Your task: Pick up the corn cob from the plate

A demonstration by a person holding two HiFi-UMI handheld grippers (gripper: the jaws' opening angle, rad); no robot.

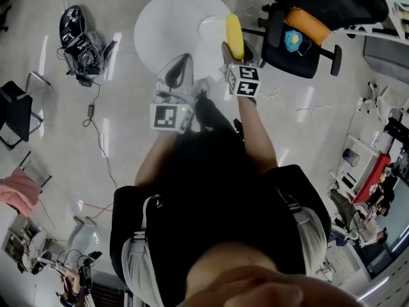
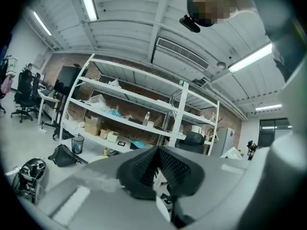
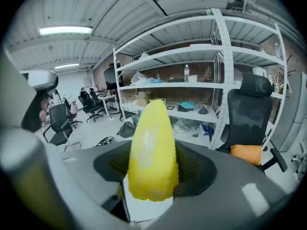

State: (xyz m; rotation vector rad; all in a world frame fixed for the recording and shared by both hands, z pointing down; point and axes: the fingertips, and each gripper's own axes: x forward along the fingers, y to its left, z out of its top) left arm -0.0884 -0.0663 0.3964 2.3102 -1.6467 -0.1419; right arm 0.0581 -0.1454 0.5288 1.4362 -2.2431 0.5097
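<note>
The corn cob [image 3: 152,152] sits clamped between the dark ribbed pads [image 3: 192,169] of your right gripper [image 3: 153,174], which grip its thick end on both sides; the tapered tip stands out past the jaws and nothing else touches it. In the right gripper view, shelving and an office chair [image 3: 252,111] fill the background behind the cob rather than a tabletop, so I judge it to be up in the air, clear of its support. Your left gripper [image 2: 158,169] is clenched on nothing: its pads meet at the tips and only the far shelves show beyond them. In the head view it hangs to the left of the right gripper and nearer to you, over the near edge of the round white table [image 1: 160,24], taking no part in the grasp. Further out, the plate [image 1: 208,25] lies bare on the right side of that table, with the cob overlapping its right rim in that view. Beyond it to the right stands a black chair with an orange cushion [image 1: 307,23]. Assessment: the pick-up appears done, with the cob secured and off the plate. What remains, at most, is to hold the grasp steady.
</note>
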